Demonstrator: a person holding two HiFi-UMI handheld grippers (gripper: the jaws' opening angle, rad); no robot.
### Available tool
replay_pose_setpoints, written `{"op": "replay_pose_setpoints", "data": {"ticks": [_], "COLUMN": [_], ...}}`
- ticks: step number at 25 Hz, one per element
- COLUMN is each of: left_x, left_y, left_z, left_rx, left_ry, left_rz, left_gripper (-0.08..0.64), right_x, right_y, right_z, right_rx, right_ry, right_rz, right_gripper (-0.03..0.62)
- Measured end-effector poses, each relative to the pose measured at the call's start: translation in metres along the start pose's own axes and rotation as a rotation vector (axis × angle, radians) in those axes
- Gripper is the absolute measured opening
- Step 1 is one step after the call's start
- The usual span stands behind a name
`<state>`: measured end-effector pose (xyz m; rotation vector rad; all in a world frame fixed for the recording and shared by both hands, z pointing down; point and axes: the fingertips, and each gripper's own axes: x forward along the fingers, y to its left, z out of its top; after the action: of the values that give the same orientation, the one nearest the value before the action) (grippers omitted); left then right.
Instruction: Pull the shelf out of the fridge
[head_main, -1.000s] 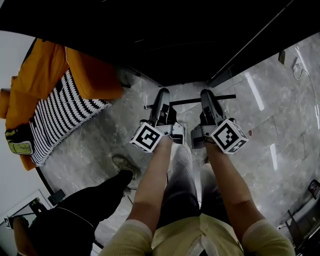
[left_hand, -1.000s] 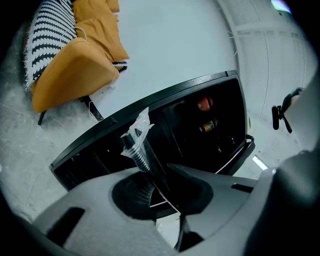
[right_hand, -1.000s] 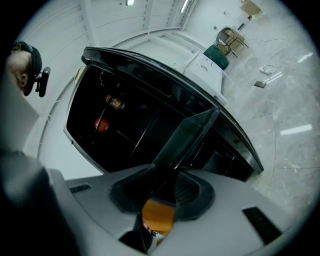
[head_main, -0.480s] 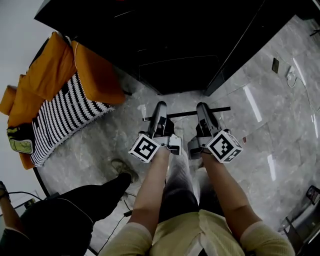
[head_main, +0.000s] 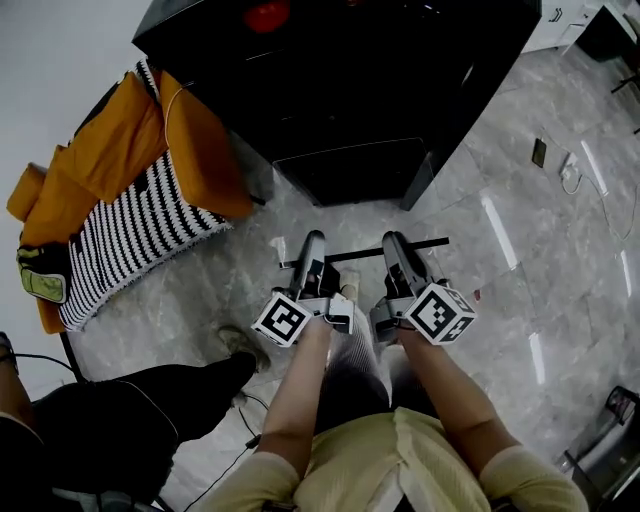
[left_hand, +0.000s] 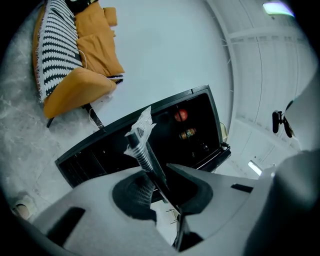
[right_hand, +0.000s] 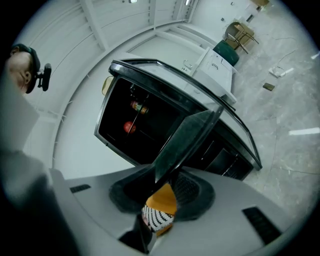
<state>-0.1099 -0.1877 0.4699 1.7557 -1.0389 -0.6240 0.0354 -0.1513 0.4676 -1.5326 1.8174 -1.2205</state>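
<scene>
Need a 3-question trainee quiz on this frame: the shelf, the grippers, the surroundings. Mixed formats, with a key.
1. True or false: the thin dark glass shelf is held clear of the black fridge, above the grey marble floor.
2. Multiple choice: what is the left gripper clamped on? A) the shelf's edge B) a door handle C) nothing
3. Fill in: in the head view, the orange chair with the black-and-white striped cushion stands to the fridge's ____.
Key: 1 true; 2 A; 3 left.

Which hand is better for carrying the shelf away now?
Neither alone, probably both together: left gripper and right gripper each clamp the shelf, side by side, clear of the fridge.
</scene>
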Motion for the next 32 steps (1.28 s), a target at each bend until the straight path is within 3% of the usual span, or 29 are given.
{"op": "replay_pose_setpoints", "data": {"ticks": [6,23,32], "left_x": [-0.017,-0.045,-0.05], "left_y": [-0.038,-0.108,-0.139], "left_z": [0.003,0.013,0.026], "left_rx": [0.037,0.009,0.061], "left_ry": [-0.017,-0.038,-0.05], "left_rz": [-0.035,-0.032,-0.058], "left_gripper": [0.074,0.074,0.074], "right_x": [-0.024,-0.062,-0.072], "right_y": [0.024,0.086,0.116], "right_z": [0.011,0.042,0.059], "right_rx": [-0.005,-0.079,-0.111], "right_ry": [0.014,0.05,0.042], "right_rz": [0.036,0.112,0.153], "right_gripper": [0.106,0.107,0.107]}}
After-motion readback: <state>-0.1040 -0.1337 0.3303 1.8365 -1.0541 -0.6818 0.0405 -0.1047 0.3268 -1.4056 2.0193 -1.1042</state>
